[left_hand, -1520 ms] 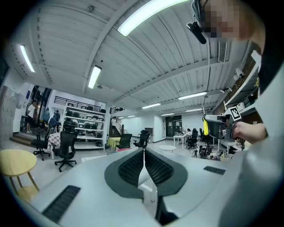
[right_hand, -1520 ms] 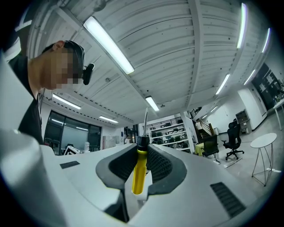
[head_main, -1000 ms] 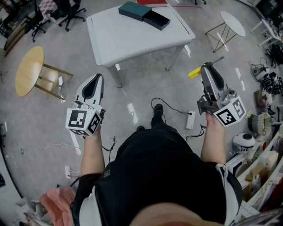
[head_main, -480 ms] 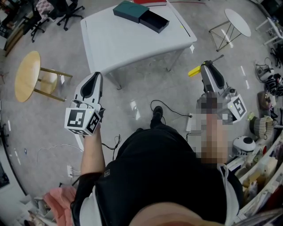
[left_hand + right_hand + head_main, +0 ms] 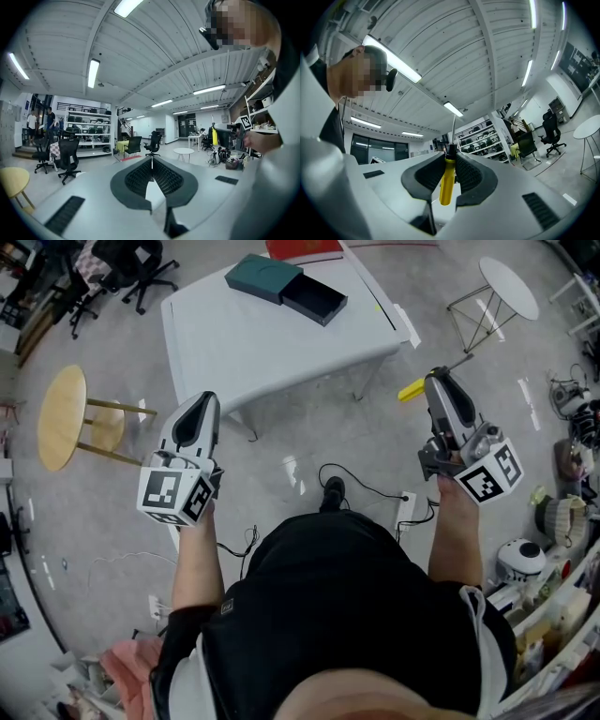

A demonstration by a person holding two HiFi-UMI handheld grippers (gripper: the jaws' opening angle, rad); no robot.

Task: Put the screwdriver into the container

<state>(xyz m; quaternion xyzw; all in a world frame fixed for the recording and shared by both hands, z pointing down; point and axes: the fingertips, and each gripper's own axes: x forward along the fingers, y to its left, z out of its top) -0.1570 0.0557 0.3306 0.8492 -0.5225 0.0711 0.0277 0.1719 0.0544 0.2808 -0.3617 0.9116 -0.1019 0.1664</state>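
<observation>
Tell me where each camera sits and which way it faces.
Head view: on the person's head, facing steeply down at table, left claw, right claw; torso, forearms show.
Left gripper view: on the left claw, tilted up toward ceiling and office chairs; head shows.
Right gripper view: on the right claw, facing the ceiling; head at left.
Shared: head view and right gripper view show the screwdriver.

The container (image 5: 284, 285) sits far back on the table (image 5: 267, 343), with a stool (image 5: 62, 417) left and a side table (image 5: 507, 287) right.
</observation>
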